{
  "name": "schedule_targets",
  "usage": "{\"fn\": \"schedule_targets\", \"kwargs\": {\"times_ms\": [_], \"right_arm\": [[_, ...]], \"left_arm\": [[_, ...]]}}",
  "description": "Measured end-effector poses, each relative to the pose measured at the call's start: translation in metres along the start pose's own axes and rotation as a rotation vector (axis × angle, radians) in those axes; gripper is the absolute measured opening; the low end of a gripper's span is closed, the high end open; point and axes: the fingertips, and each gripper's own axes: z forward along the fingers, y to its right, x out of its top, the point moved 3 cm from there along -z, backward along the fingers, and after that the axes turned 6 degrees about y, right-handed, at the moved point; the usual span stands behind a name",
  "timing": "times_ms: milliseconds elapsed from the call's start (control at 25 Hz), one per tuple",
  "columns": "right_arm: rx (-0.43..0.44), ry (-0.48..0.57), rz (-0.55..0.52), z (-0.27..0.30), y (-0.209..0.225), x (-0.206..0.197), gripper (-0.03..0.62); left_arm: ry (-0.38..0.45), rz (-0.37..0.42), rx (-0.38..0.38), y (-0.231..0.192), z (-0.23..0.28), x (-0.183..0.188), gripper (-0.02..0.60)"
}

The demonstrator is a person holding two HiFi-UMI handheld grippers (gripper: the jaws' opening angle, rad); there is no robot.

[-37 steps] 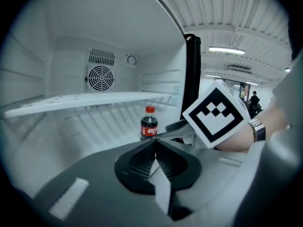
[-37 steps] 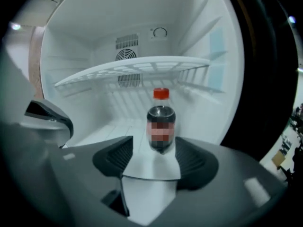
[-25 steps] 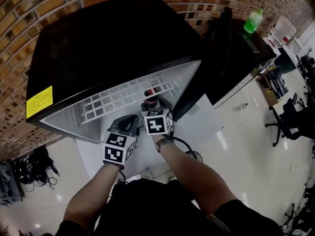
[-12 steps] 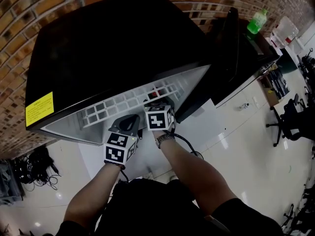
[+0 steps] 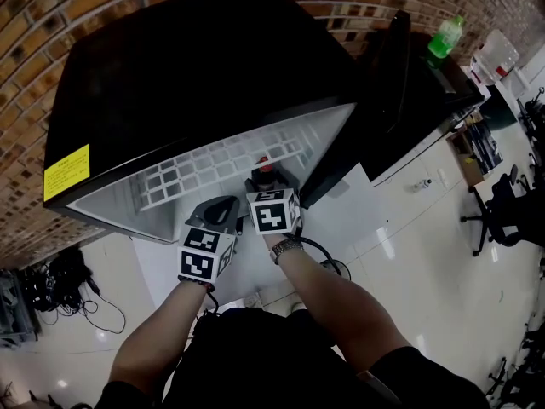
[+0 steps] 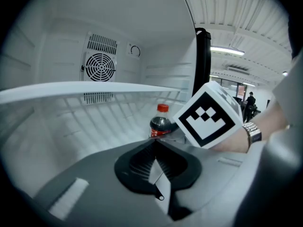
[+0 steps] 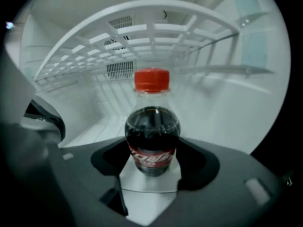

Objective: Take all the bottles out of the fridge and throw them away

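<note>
At the fridge [image 5: 213, 66] front, below the wire shelf [image 5: 204, 167]: R claw [image 7: 152, 161] clamped on the cola bottle [image 7: 152, 136]. Bottle is upright, red cap up, jaws snug on both sides of its body. L claw [image 6: 156, 156] sits just left of it, jaws fully together, nothing in them. Fridge door [image 5: 393, 66] is open at right. Green bottle [image 5: 444, 37] stands on a desk [image 5: 426, 88] at far right.

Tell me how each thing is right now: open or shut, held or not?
Fridge: door open.
Cola bottle: capped, upright, held between the right jaws.
Right gripper: shut on the cola bottle.
Left gripper: shut, empty.
Green bottle: capped, upright, outside the fridge.
</note>
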Motion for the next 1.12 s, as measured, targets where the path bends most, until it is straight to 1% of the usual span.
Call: {"fn": "schedule_targets", "kwargs": {"times_ms": [280, 560, 920, 1120], "right_arm": [[0.065, 0.018, -0.029, -0.038, -0.003, -0.010, 0.303], [0.128, 0.029, -0.048, -0.085, 0.005, -0.033, 0.302], [0.183, 0.041, -0.061, -0.148, 0.039, -0.069, 0.302], [0.184, 0.044, -0.049, -0.183, 0.067, -0.091, 0.302]], "left_arm": [[0.000, 0.012, 0.019, 0.032, -0.007, -0.002, 0.003], [-0.010, 0.016, 0.046, 0.080, -0.015, -0.009, 0.003], [-0.008, 0.025, 0.072, 0.157, -0.012, -0.021, 0.003], [-0.026, 0.027, 0.059, 0.206, -0.008, -0.029, 0.003]]}}
